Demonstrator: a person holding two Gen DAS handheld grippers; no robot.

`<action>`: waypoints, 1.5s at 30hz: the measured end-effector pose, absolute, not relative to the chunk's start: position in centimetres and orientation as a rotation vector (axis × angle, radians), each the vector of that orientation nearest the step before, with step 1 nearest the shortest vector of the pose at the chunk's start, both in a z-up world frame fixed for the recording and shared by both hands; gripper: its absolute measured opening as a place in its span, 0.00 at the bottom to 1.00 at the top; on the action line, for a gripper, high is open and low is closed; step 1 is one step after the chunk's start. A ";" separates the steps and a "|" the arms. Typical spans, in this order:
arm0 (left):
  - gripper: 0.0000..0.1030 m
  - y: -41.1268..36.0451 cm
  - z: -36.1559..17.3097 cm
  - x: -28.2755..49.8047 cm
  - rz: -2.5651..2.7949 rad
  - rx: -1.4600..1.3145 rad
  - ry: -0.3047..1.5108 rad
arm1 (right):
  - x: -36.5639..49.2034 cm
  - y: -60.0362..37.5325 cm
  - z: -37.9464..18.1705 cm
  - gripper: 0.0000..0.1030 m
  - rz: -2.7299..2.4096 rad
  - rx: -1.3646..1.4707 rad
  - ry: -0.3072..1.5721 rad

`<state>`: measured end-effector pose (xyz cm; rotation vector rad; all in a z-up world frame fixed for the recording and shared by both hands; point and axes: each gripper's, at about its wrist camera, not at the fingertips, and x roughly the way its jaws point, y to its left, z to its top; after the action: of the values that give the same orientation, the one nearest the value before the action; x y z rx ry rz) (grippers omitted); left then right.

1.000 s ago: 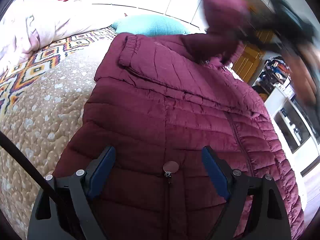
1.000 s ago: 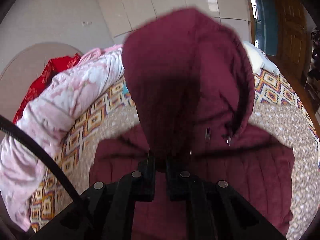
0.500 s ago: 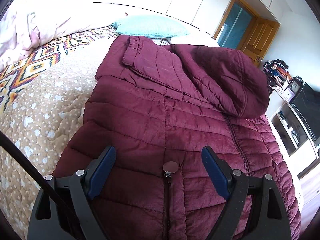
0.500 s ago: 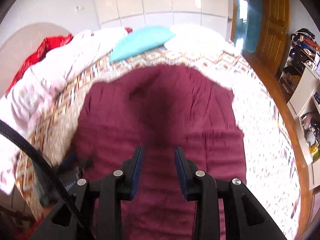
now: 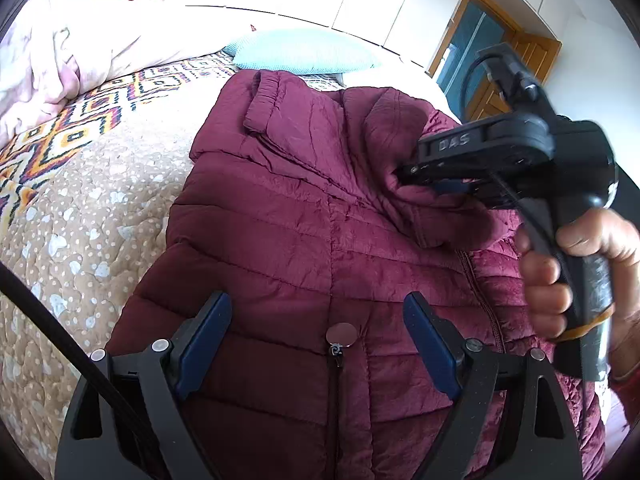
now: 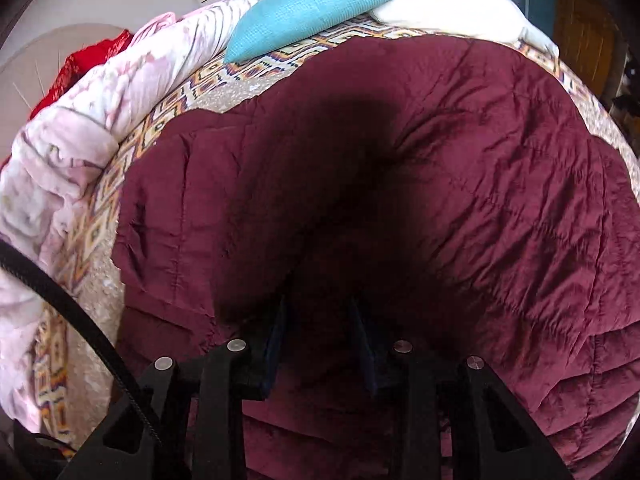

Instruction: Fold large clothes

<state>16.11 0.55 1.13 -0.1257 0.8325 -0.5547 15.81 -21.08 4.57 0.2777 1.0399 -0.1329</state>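
A maroon quilted puffer jacket [image 5: 288, 216] lies flat on the bed, its hood folded down over the chest and a sleeve folded across the top. My left gripper [image 5: 318, 320] is open and empty, just above the jacket's zip pull. My right gripper [image 5: 400, 174] shows at the right of the left wrist view, held by a hand, its tips pressed into the hood fabric. In the right wrist view the jacket [image 6: 460, 168] fills the frame and the right gripper [image 6: 318, 320] has its jaws partly open against the dark hood fabric.
The bed has a tan quilted cover [image 5: 80, 220] with a patterned band. A pink-white duvet [image 5: 48, 64] is bunched at the left. A teal pillow [image 5: 304, 54] and a white pillow [image 6: 448, 4] lie at the head. A wooden door [image 5: 504, 68] stands far right.
One second ago the right gripper held the hood up; it then dropped the hood onto the chest and opened. Now it has come back down onto the hood. The left gripper has not moved.
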 end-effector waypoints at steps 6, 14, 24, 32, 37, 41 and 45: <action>0.84 0.5 1.2 16.1 -0.552 -0.121 0.835 | 11.3 -21.3 11.2 0.39 -0.228 0.160 0.848; 0.84 0.5 1.2 16.2 -0.552 -0.123 0.837 | 12.5 -20.8 6.7 0.76 -0.298 0.131 0.932; 0.89 0.2 1.0 15.8 -0.566 -0.104 0.841 | 4.9 -22.4 11.0 0.77 -0.286 0.148 0.910; 0.73 0.9 1.9 14.4 -0.520 -0.070 0.852 | -13.9 -26.2 13.1 0.78 -0.403 0.186 0.929; 0.51 5.1 5.2 10.1 -0.502 -0.035 0.847 | -22.9 -30.3 12.4 0.78 -0.475 0.329 0.892; 0.70 10.3 6.9 6.9 -0.459 -0.013 0.816 | -28.0 -32.9 11.2 0.78 -0.540 0.387 0.866; 0.70 15.3 5.5 6.1 -0.423 -0.016 0.912 | -31.7 -34.4 9.4 0.79 -0.574 0.424 0.861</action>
<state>6.12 15.28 5.51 -0.0164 0.9124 -0.4228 -31.67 -34.42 9.44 0.4236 0.8610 -0.5739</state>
